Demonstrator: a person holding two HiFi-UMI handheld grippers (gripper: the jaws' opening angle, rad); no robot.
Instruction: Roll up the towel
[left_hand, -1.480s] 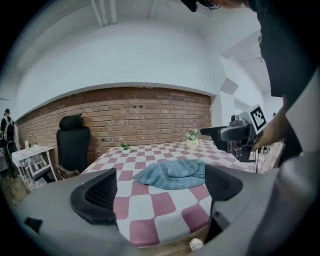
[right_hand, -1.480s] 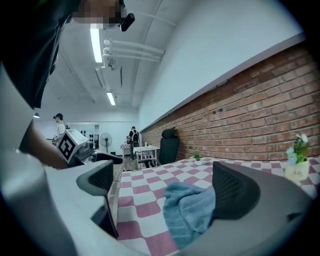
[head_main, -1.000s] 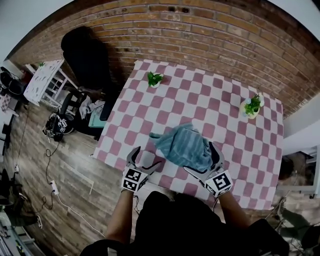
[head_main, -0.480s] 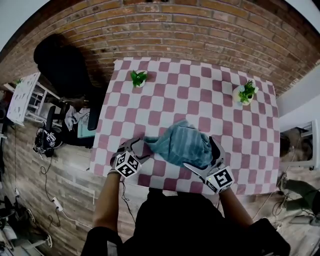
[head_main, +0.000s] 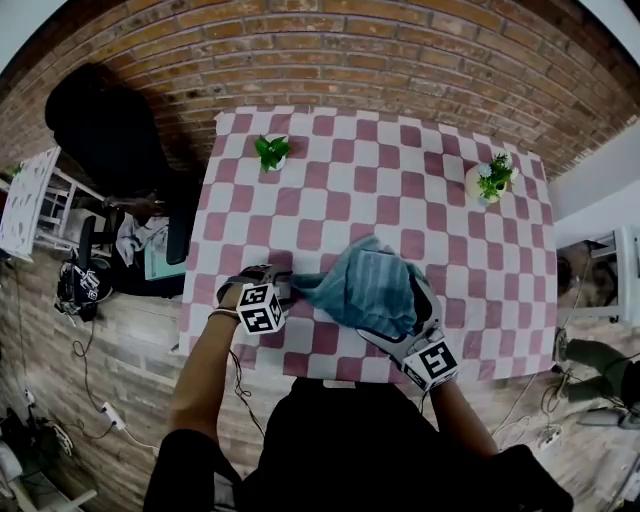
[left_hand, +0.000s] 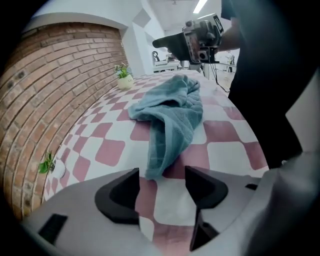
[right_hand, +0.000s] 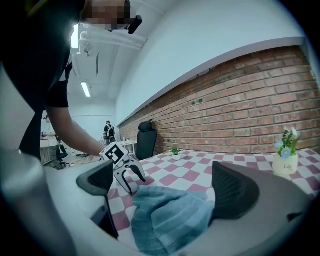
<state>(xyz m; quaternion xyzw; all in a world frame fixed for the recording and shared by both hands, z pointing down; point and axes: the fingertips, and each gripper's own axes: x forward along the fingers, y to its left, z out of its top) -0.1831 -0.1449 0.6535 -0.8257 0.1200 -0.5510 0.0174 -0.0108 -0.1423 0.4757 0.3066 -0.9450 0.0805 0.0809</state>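
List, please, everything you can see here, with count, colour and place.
table: one, pink-and-white checked, against the brick wall
towel: one, teal, crumpled near the table's near edge
plants: two, green, far left and far right of the table
chair: one, black, left of the table
left gripper: one, grey, jaws apart though just closing, towel's corner at their tips, not pinched
right gripper: one, grey, jaws wide, towel between them
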